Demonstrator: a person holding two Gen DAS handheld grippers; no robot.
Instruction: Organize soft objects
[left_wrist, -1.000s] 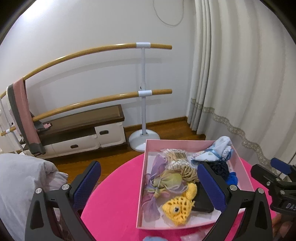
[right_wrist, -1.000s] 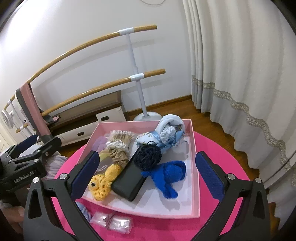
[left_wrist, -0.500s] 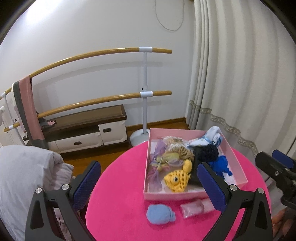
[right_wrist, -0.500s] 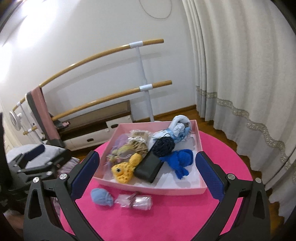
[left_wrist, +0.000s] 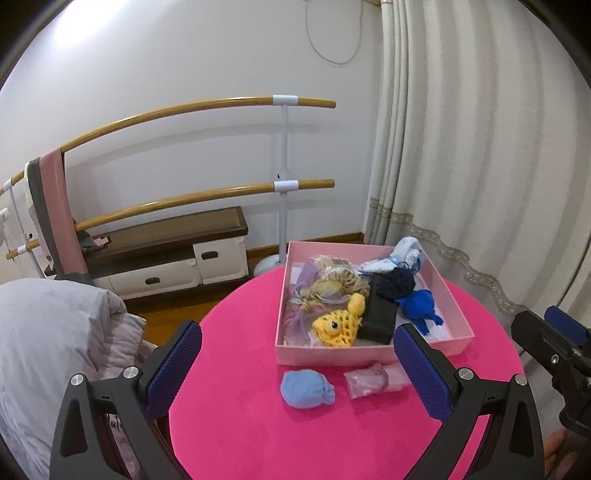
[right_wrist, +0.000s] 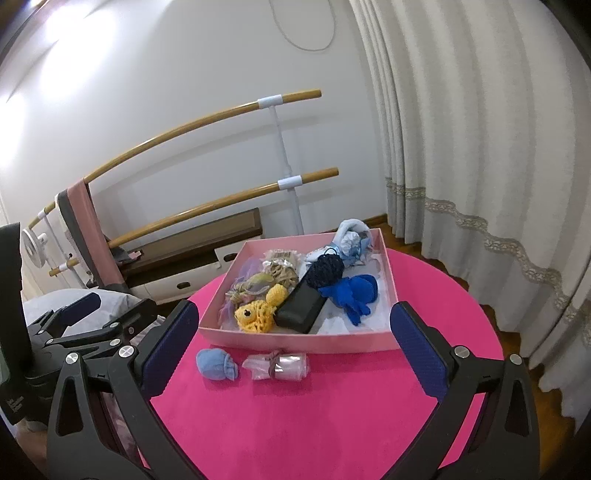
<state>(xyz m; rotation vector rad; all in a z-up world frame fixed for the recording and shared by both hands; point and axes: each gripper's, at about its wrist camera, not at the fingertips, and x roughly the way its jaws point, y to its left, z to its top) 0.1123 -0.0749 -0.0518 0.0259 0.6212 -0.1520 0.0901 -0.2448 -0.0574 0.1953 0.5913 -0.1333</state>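
The round pink table (right_wrist: 332, 413) carries a pink box (right_wrist: 295, 336) already crowded with soft items: a yellow crochet fish (right_wrist: 255, 314), a black case (right_wrist: 301, 310), a blue knitted piece (right_wrist: 354, 293) and a dark yarn ball (right_wrist: 327, 269). Outside it, just beside the near wall, lie a clear wrapped packet (right_wrist: 275, 367) and a light blue pouch (right_wrist: 214, 364). Both tools hover above the table, empty, jaws spread wide — the left gripper (left_wrist: 295, 373) and the right gripper (right_wrist: 295, 350). Risks, in my judgement: the slick packet may slip from the pads; the pouch may deform and be pinched unevenly; the grippers may collide — both loose items sit close together.
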